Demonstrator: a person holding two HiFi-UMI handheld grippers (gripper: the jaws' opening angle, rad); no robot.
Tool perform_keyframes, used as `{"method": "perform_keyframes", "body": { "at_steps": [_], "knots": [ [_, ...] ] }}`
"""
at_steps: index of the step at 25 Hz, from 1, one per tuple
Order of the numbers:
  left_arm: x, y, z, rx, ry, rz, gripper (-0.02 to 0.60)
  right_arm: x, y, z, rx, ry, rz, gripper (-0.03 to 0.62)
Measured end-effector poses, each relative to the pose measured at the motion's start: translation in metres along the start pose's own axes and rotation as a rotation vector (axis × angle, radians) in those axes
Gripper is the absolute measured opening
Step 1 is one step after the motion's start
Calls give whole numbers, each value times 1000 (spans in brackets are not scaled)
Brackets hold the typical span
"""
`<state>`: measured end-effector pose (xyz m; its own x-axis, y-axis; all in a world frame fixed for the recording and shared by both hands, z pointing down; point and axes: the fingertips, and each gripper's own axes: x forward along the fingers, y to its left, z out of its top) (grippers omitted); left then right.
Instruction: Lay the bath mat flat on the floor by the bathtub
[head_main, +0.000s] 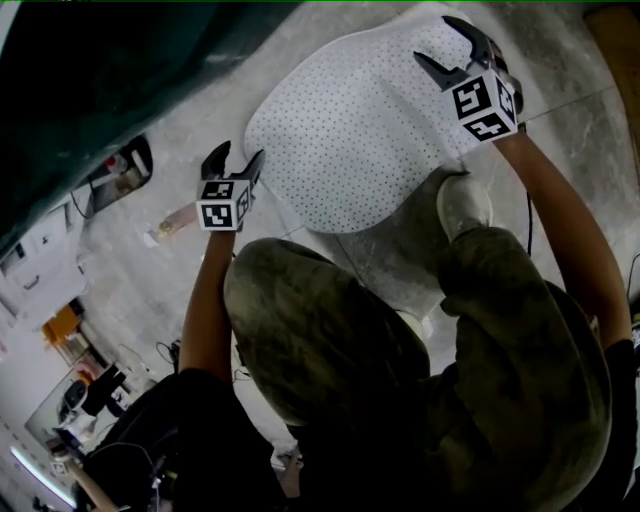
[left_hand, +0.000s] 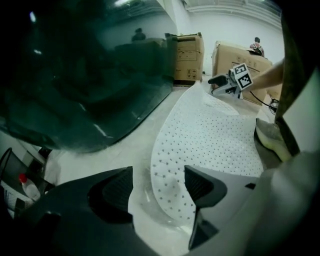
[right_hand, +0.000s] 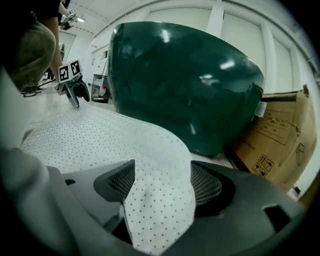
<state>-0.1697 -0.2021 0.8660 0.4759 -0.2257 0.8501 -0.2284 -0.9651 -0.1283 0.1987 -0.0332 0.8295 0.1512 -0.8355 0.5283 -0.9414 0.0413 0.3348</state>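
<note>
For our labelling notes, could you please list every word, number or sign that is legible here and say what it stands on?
No word or number can be read.
Cardboard box: small handling pictograms, lettering too blurred to read.
Cardboard boxes: dark print, too blurred to read.
Marker cubes: black-and-white square patterns, no letters.

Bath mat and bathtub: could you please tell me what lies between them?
Only bare floor separates the bath mat from the bathtub, clearest in the left gripper view.
</note>
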Motion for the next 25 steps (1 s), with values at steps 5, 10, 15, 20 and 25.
{"method": "perform_keyframes", "body": {
  "at_steps": [5, 10, 15, 20, 25],
  "knots": [
    [-3, -21, -35, -21, 43, -62, 321, -16, -14, -56, 89, 93, -18, 344],
    [-1, -49, -64, -119, 82, -156, 321, -28, -29, -106, 187, 187, -36, 344],
    [5, -55, -103, -188, 95, -95, 321, -30, -21, -134, 210, 252, -13, 344],
    [12, -52, -119, -461, 131, -72, 321, -16, -3, -141, 158, 270, 39, 344],
    [19, -75, -110, -364, 141, -167, 204, 2, 0, -138, 175, 263, 84, 344]
  ]
}}
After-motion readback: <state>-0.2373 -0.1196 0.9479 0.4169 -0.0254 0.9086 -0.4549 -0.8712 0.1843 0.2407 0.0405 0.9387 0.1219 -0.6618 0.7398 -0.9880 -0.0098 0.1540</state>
